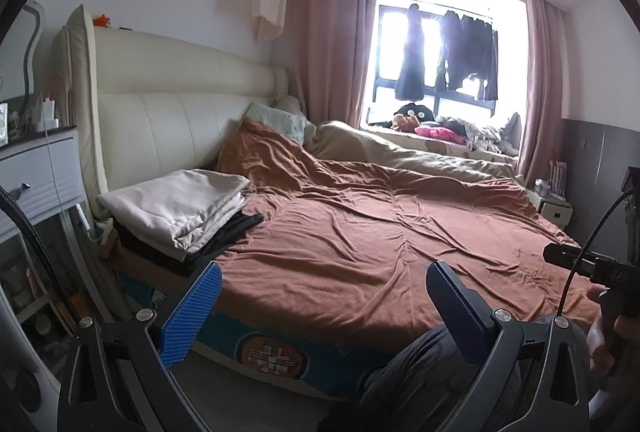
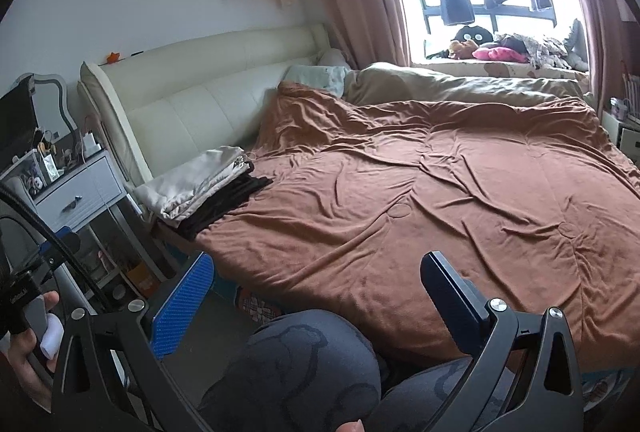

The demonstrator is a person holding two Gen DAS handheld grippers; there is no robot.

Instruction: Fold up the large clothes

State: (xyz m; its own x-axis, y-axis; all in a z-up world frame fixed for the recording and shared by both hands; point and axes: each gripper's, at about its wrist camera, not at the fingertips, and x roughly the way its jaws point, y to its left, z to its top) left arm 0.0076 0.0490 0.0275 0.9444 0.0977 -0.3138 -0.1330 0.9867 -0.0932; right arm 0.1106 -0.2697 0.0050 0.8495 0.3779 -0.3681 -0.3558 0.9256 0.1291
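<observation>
A folded stack of clothes, cream pieces [image 1: 176, 208] [image 2: 196, 184] on top of a black one [image 1: 228, 236] [image 2: 228, 200], lies at the bed's near left corner by the headboard. The brown bedspread [image 1: 380, 232] [image 2: 420, 192] covers the rest of the bed. My left gripper [image 1: 320, 296] stands open over the bed's near edge, nothing between its blue pads. My right gripper [image 2: 316, 292] is also open and empty, above the person's knee [image 2: 304, 360]. Each wrist view shows the other gripper at its edge, held in a hand [image 1: 612, 328] [image 2: 28, 348].
A cream headboard [image 1: 168, 112] runs along the left. A white nightstand [image 1: 36, 176] [image 2: 84, 192] with small items stands by the stack. A beige duvet [image 1: 400, 156] lies at the far side under the window [image 1: 440, 44], where dark clothes hang. Pink curtains [image 1: 332, 40] flank it.
</observation>
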